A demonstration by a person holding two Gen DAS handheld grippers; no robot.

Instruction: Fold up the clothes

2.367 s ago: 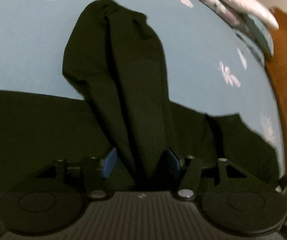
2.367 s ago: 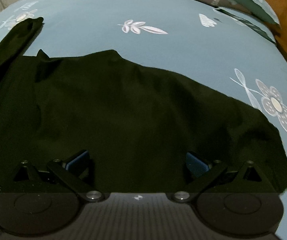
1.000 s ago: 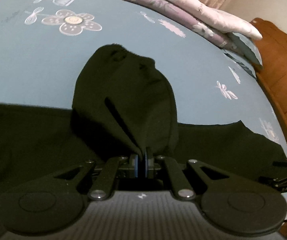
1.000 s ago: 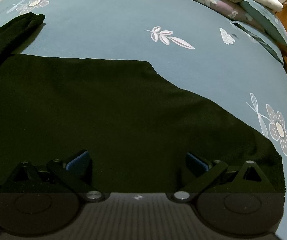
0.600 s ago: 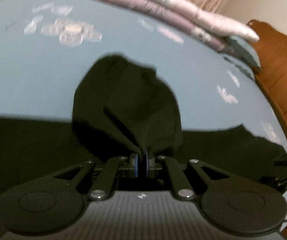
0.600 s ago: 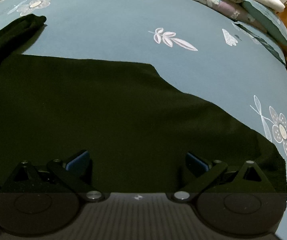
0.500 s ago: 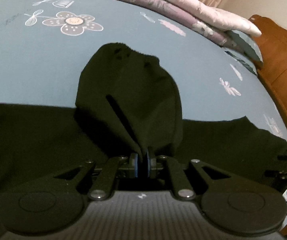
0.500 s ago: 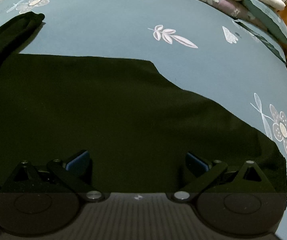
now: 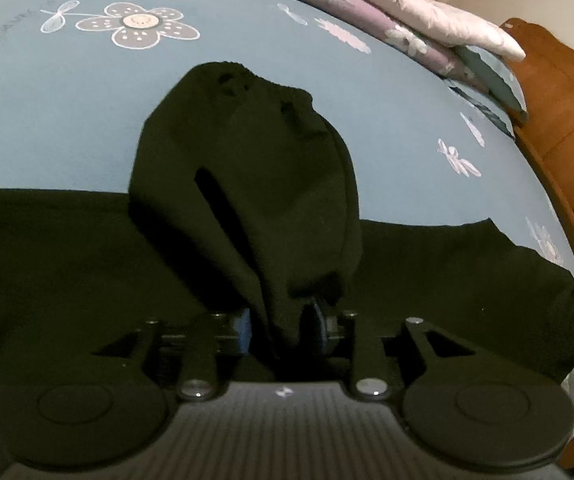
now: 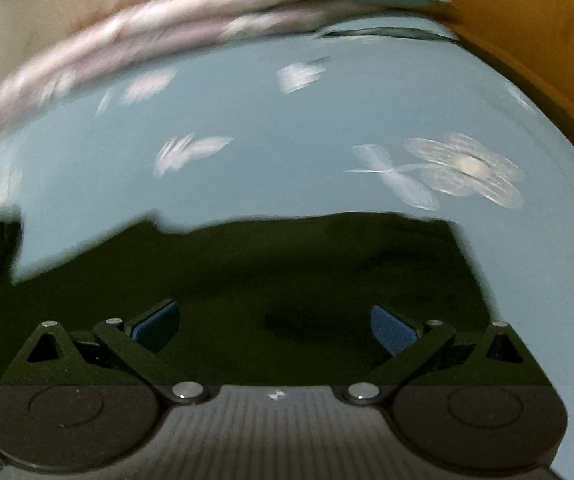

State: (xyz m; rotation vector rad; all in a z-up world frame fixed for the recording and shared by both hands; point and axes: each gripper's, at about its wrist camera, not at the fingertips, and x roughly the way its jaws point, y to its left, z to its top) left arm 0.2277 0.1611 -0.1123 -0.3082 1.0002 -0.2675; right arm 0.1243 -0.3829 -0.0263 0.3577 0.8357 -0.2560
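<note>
The black garment [image 9: 427, 280] lies spread flat on the bed [image 9: 67, 120], over a blue sheet printed with white flowers and leaves, and 1 sleeve [image 9: 247, 168] runs from the far side back over the body of the garment toward the left gripper [image 9: 279, 328]. That gripper's fingers [image 9: 243, 326] have just been opening: the 2 blue pads now stand a little apart, with a bunched fold of the sleeve between them, though whether the pads press on the cloth or only flank it cannot be told against the dark fabric. The sleeve's cuff end sits on the sheet just beyond the garment's straight far edge. Over in the right wrist view everything is smeared with blur. The right gripper [image 10: 275, 328] hangs above the garment [image 10: 287, 272] with its fingers [image 10: 155, 326] spread wide and nothing between them, only flat black cloth beneath. A large white flower print [image 10: 467, 168] lies on the sheet beyond the garment's edge. At the head of the bed a folded pink and purple quilt [image 9: 387, 12] rests, beside a wooden headboard [image 9: 567, 128] on the right.
</note>
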